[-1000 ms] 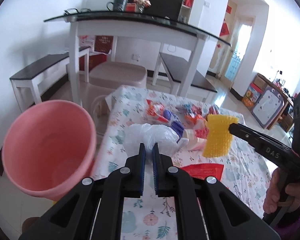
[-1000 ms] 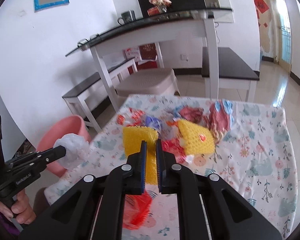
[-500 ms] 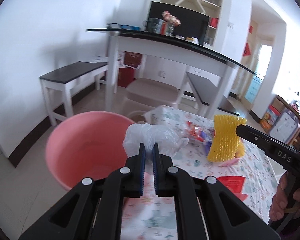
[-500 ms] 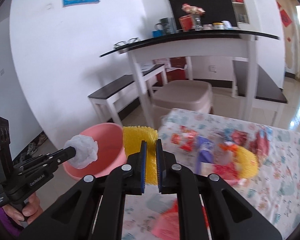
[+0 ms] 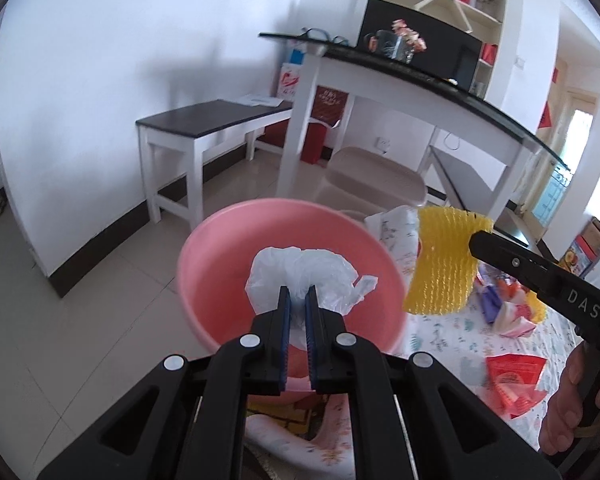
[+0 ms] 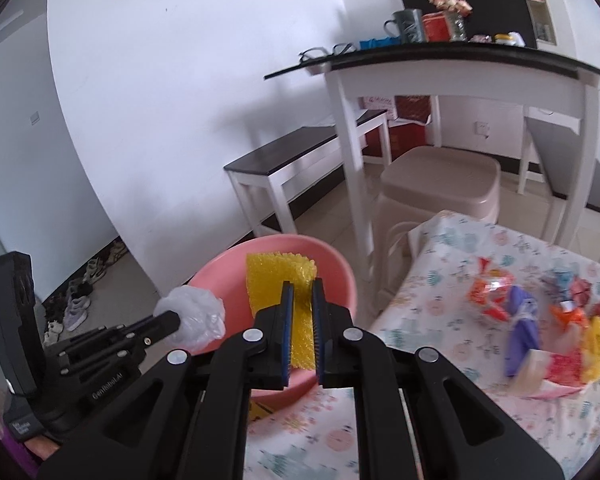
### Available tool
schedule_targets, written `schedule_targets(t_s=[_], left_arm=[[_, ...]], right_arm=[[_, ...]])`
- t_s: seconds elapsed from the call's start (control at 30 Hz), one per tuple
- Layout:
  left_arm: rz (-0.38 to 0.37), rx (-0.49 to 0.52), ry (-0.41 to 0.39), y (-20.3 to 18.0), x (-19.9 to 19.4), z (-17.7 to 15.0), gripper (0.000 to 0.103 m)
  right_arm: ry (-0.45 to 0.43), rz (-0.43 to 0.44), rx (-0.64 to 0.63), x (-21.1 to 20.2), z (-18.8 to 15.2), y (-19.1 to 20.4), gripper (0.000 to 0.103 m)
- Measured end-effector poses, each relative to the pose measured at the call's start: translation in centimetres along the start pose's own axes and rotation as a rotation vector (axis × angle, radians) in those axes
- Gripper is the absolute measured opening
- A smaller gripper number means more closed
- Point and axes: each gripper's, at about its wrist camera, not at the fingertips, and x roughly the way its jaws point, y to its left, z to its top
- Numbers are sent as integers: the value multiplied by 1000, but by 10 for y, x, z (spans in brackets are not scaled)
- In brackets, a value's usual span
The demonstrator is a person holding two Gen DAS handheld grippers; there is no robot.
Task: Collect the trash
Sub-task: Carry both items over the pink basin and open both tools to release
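Note:
My left gripper (image 5: pixel 297 296) is shut on a crumpled white plastic bag (image 5: pixel 304 270) and holds it over the pink basin (image 5: pixel 228 240) on the floor. My right gripper (image 6: pixel 301 292) is shut on a yellow foam net (image 6: pixel 278 276) and holds it above the basin's (image 6: pixel 340 276) near side. The net (image 5: pixel 444 264) and the right gripper also show in the left wrist view, just right of the basin rim. The bag (image 6: pixel 196 318) shows at the left gripper's tip in the right wrist view. More wrappers (image 6: pixel 540 320) lie on the floral-cloth table (image 6: pixel 432 252).
A red wrapper (image 5: pixel 514 376) lies on the cloth near my right hand. A beige stool (image 6: pixel 440 180), a white high table (image 6: pixel 460 68) and dark-topped benches (image 5: pixel 208 120) stand behind the basin. Shoes (image 6: pixel 76 300) line the wall at left.
Both grippers swung left from over the table to above the pink basin, carrying the bag and the foam net. The trash pile now sits off to the right.

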Motion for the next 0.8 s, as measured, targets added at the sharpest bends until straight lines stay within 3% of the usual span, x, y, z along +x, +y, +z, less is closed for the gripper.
schedule_targets(t_s=[0.4, 0.8], left_arm=[[-6, -30, 69, 15, 21, -8, 6], [-8, -23, 103, 15, 33, -12, 7]], right_arm=[[82, -2, -25, 48, -11, 18, 9], [136, -6, 2, 63, -23, 12, 9]])
